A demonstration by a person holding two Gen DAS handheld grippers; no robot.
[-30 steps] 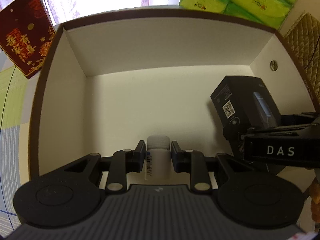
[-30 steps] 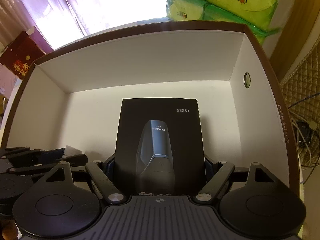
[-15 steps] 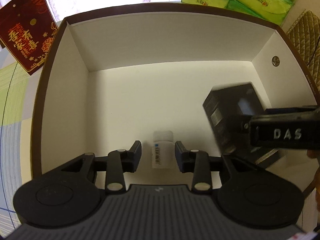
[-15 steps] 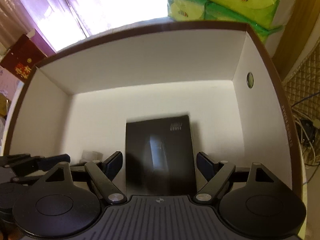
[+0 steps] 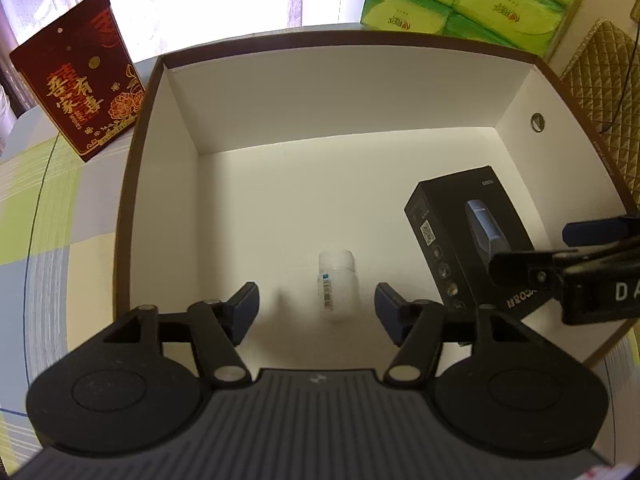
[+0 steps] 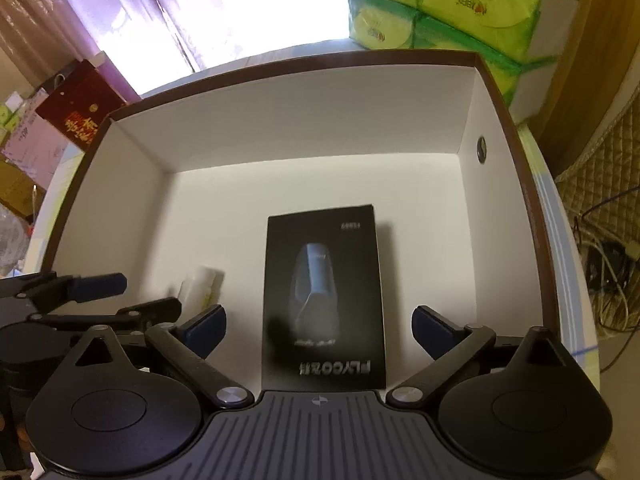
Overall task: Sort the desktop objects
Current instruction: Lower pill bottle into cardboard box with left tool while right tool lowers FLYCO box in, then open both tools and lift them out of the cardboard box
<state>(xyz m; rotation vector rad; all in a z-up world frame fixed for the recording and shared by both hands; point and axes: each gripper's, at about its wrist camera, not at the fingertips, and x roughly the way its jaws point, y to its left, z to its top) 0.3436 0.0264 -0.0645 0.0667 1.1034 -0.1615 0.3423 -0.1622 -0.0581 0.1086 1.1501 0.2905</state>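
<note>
A small white bottle lies on its side on the floor of a large white-lined, brown-rimmed box. My left gripper hangs above it with its jaws opening, pads clear of the bottle on both sides. To its right a black product box lies flat on the same floor. In the right wrist view that black product box lies below my right gripper, whose jaws are opening wide and touch nothing. The white bottle shows at the left there, beside the left gripper's fingers.
A dark red gift box stands on the checked tablecloth left of the big box. Stacked green tissue packs sit behind its far right corner. A quilted chair back and cables lie to the right.
Both grippers let go: the left one released the bottle, the right one the black box. Both objects now lie on the box floor. Both grippers rose and opened wider.
</note>
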